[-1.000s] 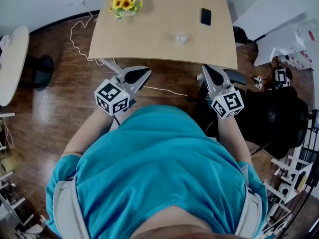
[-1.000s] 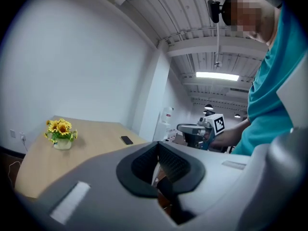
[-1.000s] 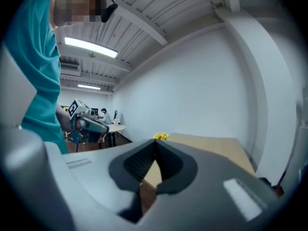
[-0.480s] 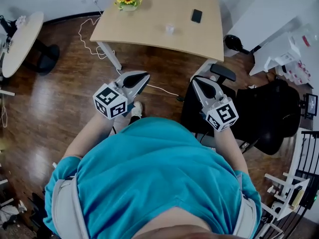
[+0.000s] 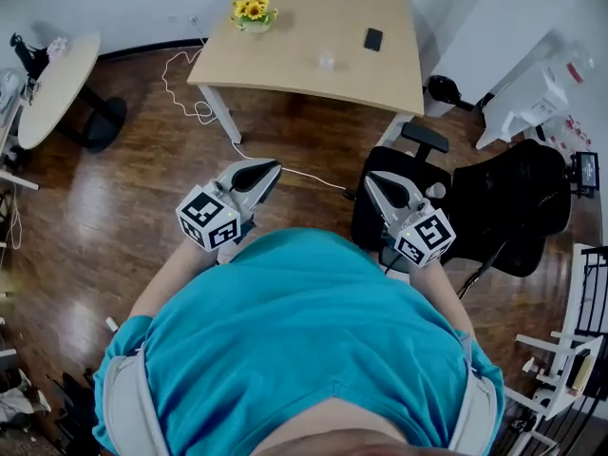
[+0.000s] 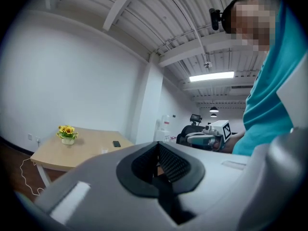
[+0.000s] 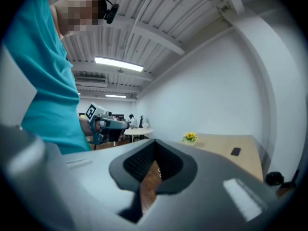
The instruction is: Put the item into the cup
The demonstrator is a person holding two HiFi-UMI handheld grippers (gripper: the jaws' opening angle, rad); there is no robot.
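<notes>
Dark wood floor (image 5: 123,188) spreads across the room where we look down on a person in a teal shirt (image 5: 304,340) standing well apart from the light wooden desk (image 5: 285,65). On that desk we see 1 small clear cup (image 5: 327,61) standing between a pot of sunflowers (image 5: 252,11) and a dark phone (image 5: 373,39), apart from both; whether anything lies in or beside it we cannot tell at this range. The left gripper (image 5: 273,165) and right gripper (image 5: 369,177) are held out over the floor, both pointing toward the desk, each with its fingers pressed together on nothing. We also see a black office chair (image 5: 503,207) just beside the right gripper, a round table (image 5: 57,88) off to the left, and a white cable (image 5: 185,84) trailing below the desk.
</notes>
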